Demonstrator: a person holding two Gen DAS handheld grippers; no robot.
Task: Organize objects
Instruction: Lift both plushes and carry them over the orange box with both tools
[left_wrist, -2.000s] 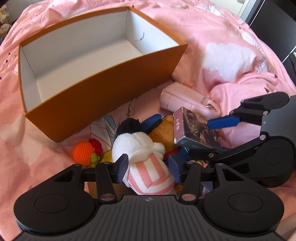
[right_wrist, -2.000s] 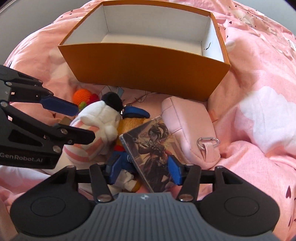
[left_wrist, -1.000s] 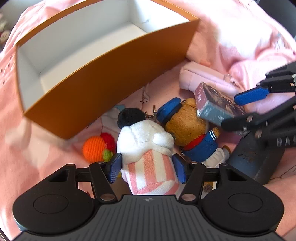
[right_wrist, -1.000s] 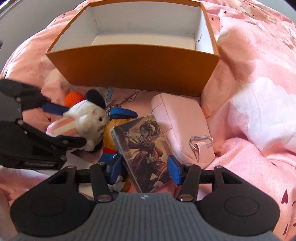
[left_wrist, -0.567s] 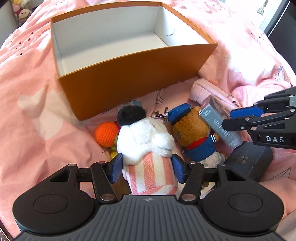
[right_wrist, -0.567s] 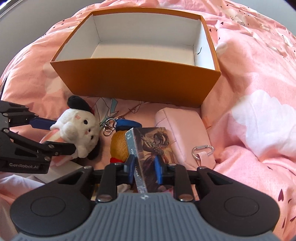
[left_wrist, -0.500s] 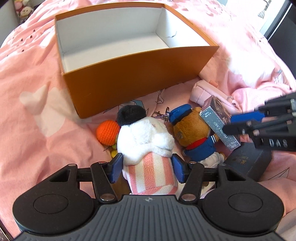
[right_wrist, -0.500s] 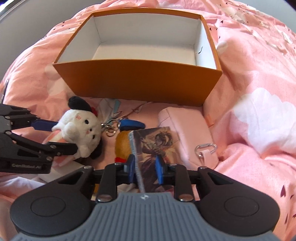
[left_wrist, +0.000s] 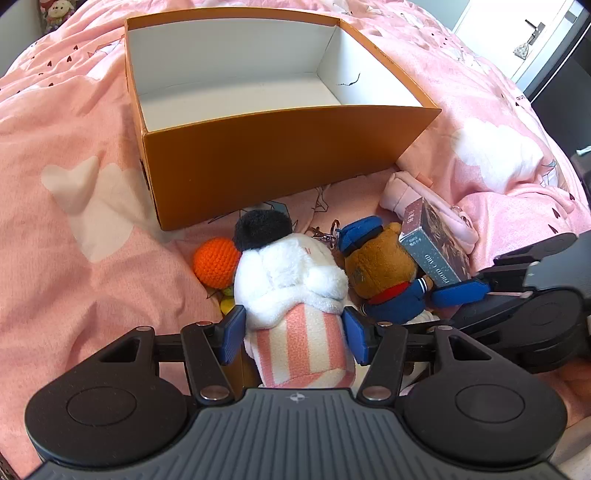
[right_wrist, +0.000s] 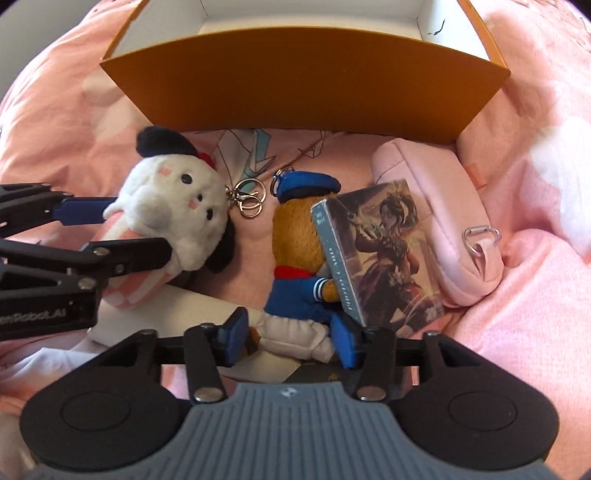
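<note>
An empty orange box with a white inside stands on the pink bedding, also in the right wrist view. My left gripper is shut on the striped body of a white plush, which also shows in the right wrist view. My right gripper is open around the legs of a brown bear plush in blue clothes. A card box leans against the bear and a pink pouch. An orange crochet ball lies left of the white plush.
Key rings lie between the two plush toys. A dark flat box and white paper lie under the bear. Pink bedding surrounds everything. A dark cabinet stands at the far right.
My right gripper let go of the card box, dropped lower and opened around the bear's legs. The card box now leans on the bear. My left gripper kept its hold on the white plush.
</note>
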